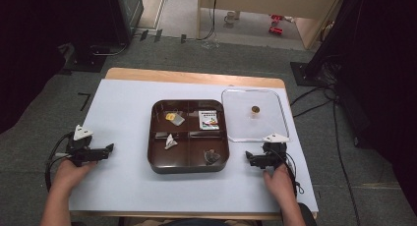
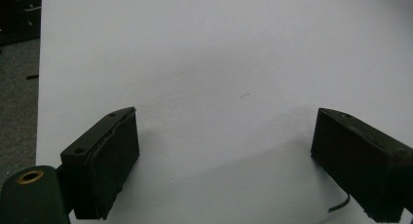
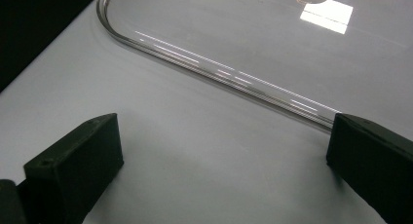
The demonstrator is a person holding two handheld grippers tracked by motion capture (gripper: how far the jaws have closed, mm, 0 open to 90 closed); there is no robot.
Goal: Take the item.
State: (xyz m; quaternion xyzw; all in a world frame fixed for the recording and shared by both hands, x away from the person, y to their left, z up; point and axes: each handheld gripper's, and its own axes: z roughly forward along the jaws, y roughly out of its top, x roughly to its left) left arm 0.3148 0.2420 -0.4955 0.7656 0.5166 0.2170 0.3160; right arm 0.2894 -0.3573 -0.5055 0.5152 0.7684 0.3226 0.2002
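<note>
A dark brown tray (image 1: pixel 189 169) with four compartments sits in the middle of the white table cover. Its far left compartment holds a yellow wrapped piece (image 1: pixel 174 118), and its far right one a white, green and red packet (image 1: pixel 209 119). A small white item (image 1: pixel 170 142) lies near left, a dark wrapped item (image 1: pixel 212 156) near right. A clear lid (image 1: pixel 233 120) with a brown knob (image 1: pixel 254 109) lies flat right of the tray. My left gripper (image 1: pixel 109 149) (image 2: pixel 224 136) rests open left of the tray, holding nothing. My right gripper (image 1: pixel 249 158) (image 3: pixel 224 136) is open just in front of the lid's rim (image 3: pixel 219 70).
The white cover (image 1: pixel 123 113) spans most of the wooden table (image 1: pixel 192 77). Grey carpet, cables and dark stands surround the table. Bare cover lies between each gripper and the tray.
</note>
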